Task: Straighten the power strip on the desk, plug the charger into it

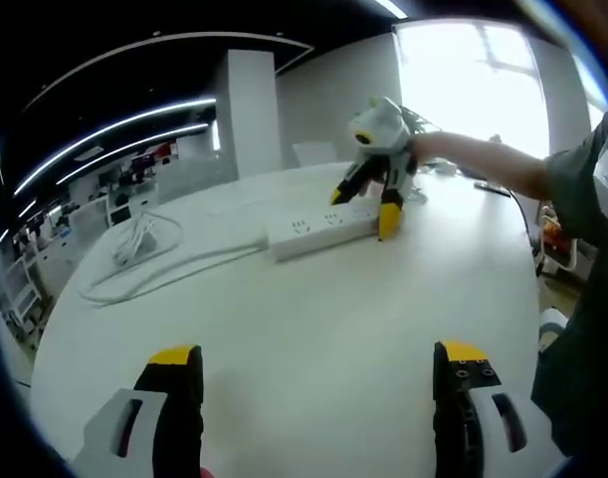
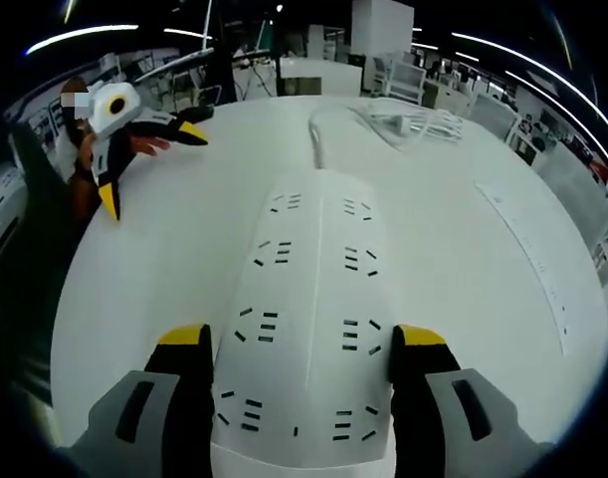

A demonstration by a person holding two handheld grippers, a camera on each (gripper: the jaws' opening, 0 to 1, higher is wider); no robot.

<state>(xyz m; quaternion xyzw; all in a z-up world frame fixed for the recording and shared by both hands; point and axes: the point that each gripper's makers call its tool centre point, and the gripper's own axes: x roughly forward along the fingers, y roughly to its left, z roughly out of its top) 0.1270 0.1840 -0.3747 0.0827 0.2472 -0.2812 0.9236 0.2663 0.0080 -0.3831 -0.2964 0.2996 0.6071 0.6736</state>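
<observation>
Yellow-tipped jaws of right gripper (image 2: 296, 344) straddling strip (image 2: 305, 319) in the right gripper view, one pad on each long side, closed on it. Smooth white plastic, rounded oblong, two rows of dark slot sockets running away toward far cable (image 2: 318, 134). Beyond, cable heaped in loose white loops at far edge of desk (image 2: 483, 289). Left gripper (image 2: 149, 159) at far left there, white body, black fingers, yellow tips, held by hand (image 2: 144, 145), hovering above desk.

From the left gripper view: left gripper's own jaws spread wide over bare matt white desktop, holding nothing. Strip (image 1: 318, 227) seen whole from its long side, mid-desk, far from this camera, right gripper (image 1: 368, 204) clamped over its right end, forearm (image 1: 483, 161) reaching in from right. Cable (image 1: 149, 259) trailing left into a loose coil. Desk round-edged, glossless. Charger not made out.
</observation>
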